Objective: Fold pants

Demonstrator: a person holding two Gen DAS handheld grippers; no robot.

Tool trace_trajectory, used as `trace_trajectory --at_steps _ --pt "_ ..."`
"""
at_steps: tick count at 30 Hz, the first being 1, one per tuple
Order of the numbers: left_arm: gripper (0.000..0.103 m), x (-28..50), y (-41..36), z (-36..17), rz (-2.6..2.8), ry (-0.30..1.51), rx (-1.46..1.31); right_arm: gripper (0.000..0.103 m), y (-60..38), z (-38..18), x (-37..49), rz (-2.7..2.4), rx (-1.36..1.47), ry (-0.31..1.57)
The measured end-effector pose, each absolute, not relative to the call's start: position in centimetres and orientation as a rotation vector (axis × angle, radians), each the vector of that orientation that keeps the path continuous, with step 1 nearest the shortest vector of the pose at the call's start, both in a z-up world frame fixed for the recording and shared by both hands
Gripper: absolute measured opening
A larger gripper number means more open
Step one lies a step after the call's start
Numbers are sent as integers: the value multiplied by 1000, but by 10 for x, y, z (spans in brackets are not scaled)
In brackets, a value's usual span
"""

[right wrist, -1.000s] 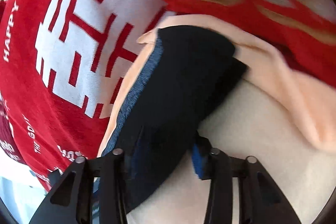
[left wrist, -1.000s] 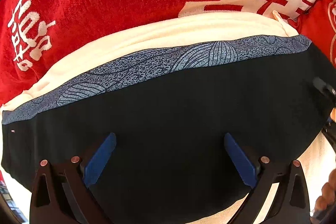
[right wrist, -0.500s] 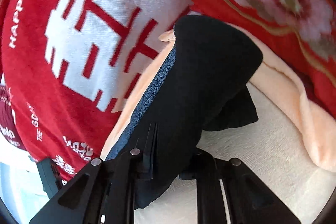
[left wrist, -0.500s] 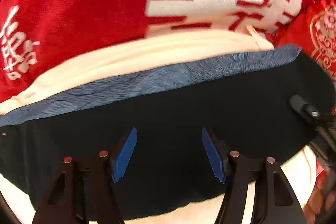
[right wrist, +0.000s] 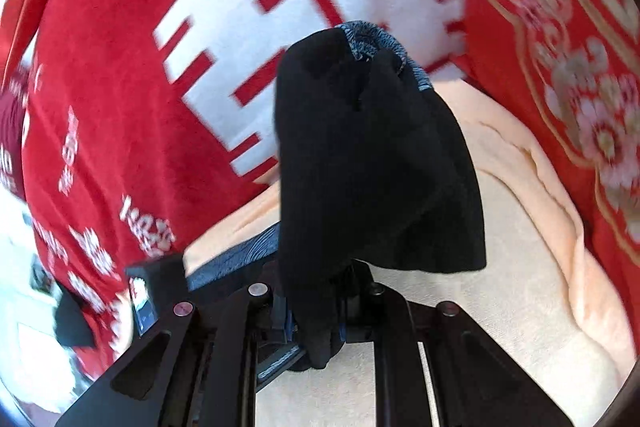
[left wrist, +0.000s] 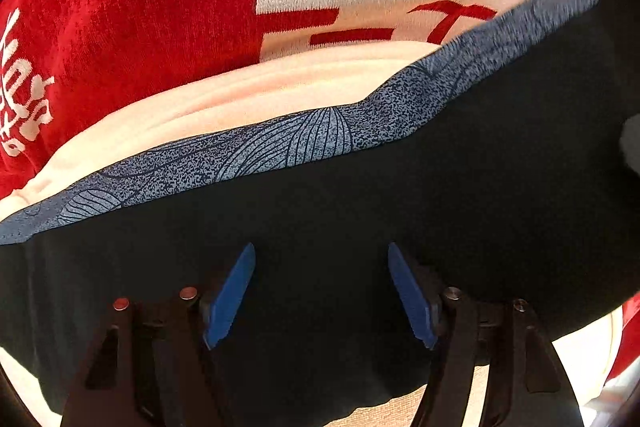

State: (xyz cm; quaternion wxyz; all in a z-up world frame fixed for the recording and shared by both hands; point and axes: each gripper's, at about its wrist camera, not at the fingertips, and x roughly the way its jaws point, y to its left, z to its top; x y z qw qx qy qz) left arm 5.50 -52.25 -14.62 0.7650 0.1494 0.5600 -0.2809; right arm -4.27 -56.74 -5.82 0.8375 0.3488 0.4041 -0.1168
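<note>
The black pants (left wrist: 360, 227) with a blue patterned side stripe (left wrist: 304, 143) lie across a cream towel (left wrist: 240, 95). My left gripper (left wrist: 322, 291) hovers over the black cloth with its blue pads (left wrist: 230, 293) apart and nothing between them. My right gripper (right wrist: 314, 323) is shut on one end of the pants (right wrist: 360, 155) and holds it lifted, so the cloth stands up in a bunch in front of the jaws. The other gripper's body (right wrist: 156, 291) shows at the lower left of the right wrist view.
A red blanket with white characters (left wrist: 160, 7) lies behind the towel. A red floral cushion (right wrist: 568, 47) is at the right. The cream towel (right wrist: 520, 267) spreads under the right gripper.
My right gripper has closed on the pants end and raised it, bunching the cloth. The right side of the pants has risen in the left wrist view. The left jaws narrowed, then held.
</note>
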Motion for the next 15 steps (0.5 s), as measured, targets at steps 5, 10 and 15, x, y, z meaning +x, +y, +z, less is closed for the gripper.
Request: trace_trajectory --at_steps 5,10,15 --pt "70 69 -482 -127 -632 1260 228 16 -532 -33 -32 -234 565 891" --pt "87 93 -400 -102 -544 1223 216 17 -478 -19 -3 -230 377 939" --pt "88 120 -313 -104 -417 1226 255 19 -405 -40 27 -202 189 1026"
